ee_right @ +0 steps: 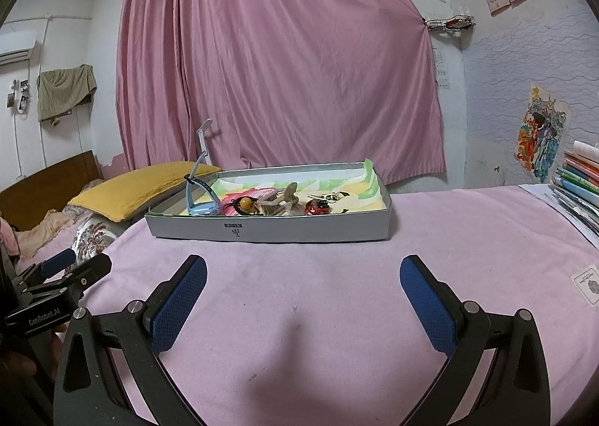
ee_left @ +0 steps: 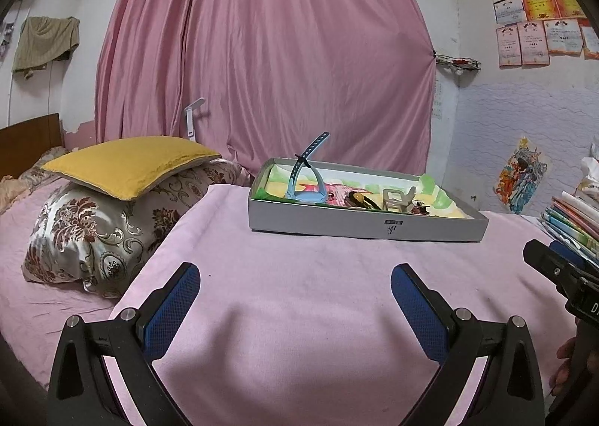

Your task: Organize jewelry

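Observation:
A shallow grey box (ee_left: 359, 227) (ee_right: 269, 229) rests on the pink-covered surface ahead of both grippers. Inside it lie a light blue watch (ee_left: 305, 178) (ee_right: 200, 197) with its strap sticking up, a dark cord with an amber bead (ee_left: 357, 198) (ee_right: 245, 203), a beige hair claw (ee_left: 398, 197) (ee_right: 280, 201), a red and black trinket (ee_right: 317, 207) and a small pale piece (ee_right: 329, 196). My left gripper (ee_left: 295, 276) hovers open short of the box, holding nothing. My right gripper (ee_right: 303, 268) is open too, with nothing between its fingers.
A yellow cushion (ee_left: 127, 163) lies on a floral pillow (ee_left: 93, 235) at the left. Stacked books (ee_right: 580, 186) and a card (ee_right: 589, 283) sit at the right edge. A pink curtain (ee_left: 262, 51) hangs behind. The other gripper shows at each frame's side.

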The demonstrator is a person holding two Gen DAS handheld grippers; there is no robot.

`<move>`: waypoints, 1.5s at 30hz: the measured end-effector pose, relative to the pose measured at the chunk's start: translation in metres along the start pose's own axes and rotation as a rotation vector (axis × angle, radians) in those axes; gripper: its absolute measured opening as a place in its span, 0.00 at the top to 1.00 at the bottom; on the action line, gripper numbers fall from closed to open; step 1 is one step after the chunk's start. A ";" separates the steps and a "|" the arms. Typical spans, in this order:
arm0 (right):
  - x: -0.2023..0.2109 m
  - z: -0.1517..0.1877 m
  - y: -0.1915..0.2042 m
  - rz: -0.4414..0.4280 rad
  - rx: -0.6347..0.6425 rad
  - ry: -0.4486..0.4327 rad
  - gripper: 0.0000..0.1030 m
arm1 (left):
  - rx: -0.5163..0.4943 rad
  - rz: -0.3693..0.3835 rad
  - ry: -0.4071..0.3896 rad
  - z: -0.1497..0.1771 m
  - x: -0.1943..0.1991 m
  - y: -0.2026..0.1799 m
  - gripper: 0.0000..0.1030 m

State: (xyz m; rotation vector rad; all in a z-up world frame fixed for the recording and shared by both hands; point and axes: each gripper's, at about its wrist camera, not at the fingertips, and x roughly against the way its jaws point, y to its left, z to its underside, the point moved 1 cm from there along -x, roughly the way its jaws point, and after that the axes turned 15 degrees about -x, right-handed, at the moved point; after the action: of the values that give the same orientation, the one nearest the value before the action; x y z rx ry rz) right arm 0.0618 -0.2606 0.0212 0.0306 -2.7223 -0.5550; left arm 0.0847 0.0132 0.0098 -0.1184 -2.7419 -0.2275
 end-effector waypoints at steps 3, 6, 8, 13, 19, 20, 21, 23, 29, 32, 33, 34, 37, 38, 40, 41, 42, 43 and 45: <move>0.000 0.000 0.001 0.002 0.004 -0.002 0.02 | 0.000 0.000 0.000 0.000 0.000 0.000 0.01; 0.000 0.001 0.002 0.004 0.011 -0.004 0.02 | 0.000 0.001 -0.001 0.000 0.000 0.000 0.01; 0.000 0.001 0.002 0.004 0.012 -0.004 0.02 | 0.000 0.000 -0.001 0.000 0.000 0.000 0.01; 0.000 0.001 0.002 0.004 0.012 -0.004 0.02 | 0.001 0.000 0.000 0.000 -0.001 0.000 0.01; 0.000 0.001 0.002 0.004 0.011 -0.005 0.02 | 0.001 0.000 0.000 0.000 -0.001 0.000 0.01; 0.000 0.000 0.002 0.003 0.011 -0.004 0.02 | 0.001 0.000 -0.001 0.000 -0.001 0.000 0.01; 0.000 0.000 0.002 0.003 0.012 -0.004 0.02 | 0.001 0.000 0.000 0.000 0.000 0.000 0.01; 0.000 0.000 0.002 0.004 0.012 -0.005 0.02 | 0.000 0.000 0.000 0.000 0.000 0.000 0.01; 0.000 0.001 0.002 0.004 0.011 -0.005 0.02 | 0.001 0.000 0.000 -0.001 0.000 0.000 0.01; 0.000 0.001 0.002 0.003 0.011 -0.004 0.02 | 0.000 0.001 0.001 -0.001 -0.002 0.000 0.01; 0.000 0.001 0.002 0.004 0.011 -0.005 0.02 | 0.000 0.001 0.001 -0.001 -0.002 -0.001 0.01; 0.000 0.000 0.002 0.004 0.011 -0.005 0.02 | 0.000 0.001 0.001 -0.001 -0.002 0.000 0.01; 0.000 0.001 0.002 0.003 0.011 -0.005 0.02 | 0.000 0.000 0.001 -0.001 -0.002 0.000 0.01; 0.000 0.001 0.002 0.003 0.011 -0.005 0.02 | 0.001 0.000 0.001 -0.001 -0.002 0.000 0.01; 0.000 0.001 0.002 0.003 0.010 -0.005 0.02 | 0.000 0.001 0.001 -0.001 -0.002 0.000 0.01; 0.000 0.001 0.002 0.003 0.011 -0.004 0.02 | 0.000 0.001 0.001 -0.001 -0.002 0.000 0.01; 0.000 0.001 0.002 0.003 0.011 -0.004 0.02 | 0.001 0.001 0.002 -0.001 -0.001 0.000 0.01; 0.000 0.001 0.002 0.003 0.010 -0.003 0.02 | 0.000 0.001 0.002 -0.001 -0.002 0.000 0.01; 0.000 0.001 0.002 0.003 0.010 -0.004 0.02 | 0.001 0.001 0.002 -0.001 -0.001 0.000 0.01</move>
State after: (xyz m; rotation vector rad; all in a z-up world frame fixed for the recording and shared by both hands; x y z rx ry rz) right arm 0.0615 -0.2585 0.0215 0.0275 -2.7288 -0.5407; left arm 0.0863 0.0127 0.0101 -0.1197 -2.7400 -0.2260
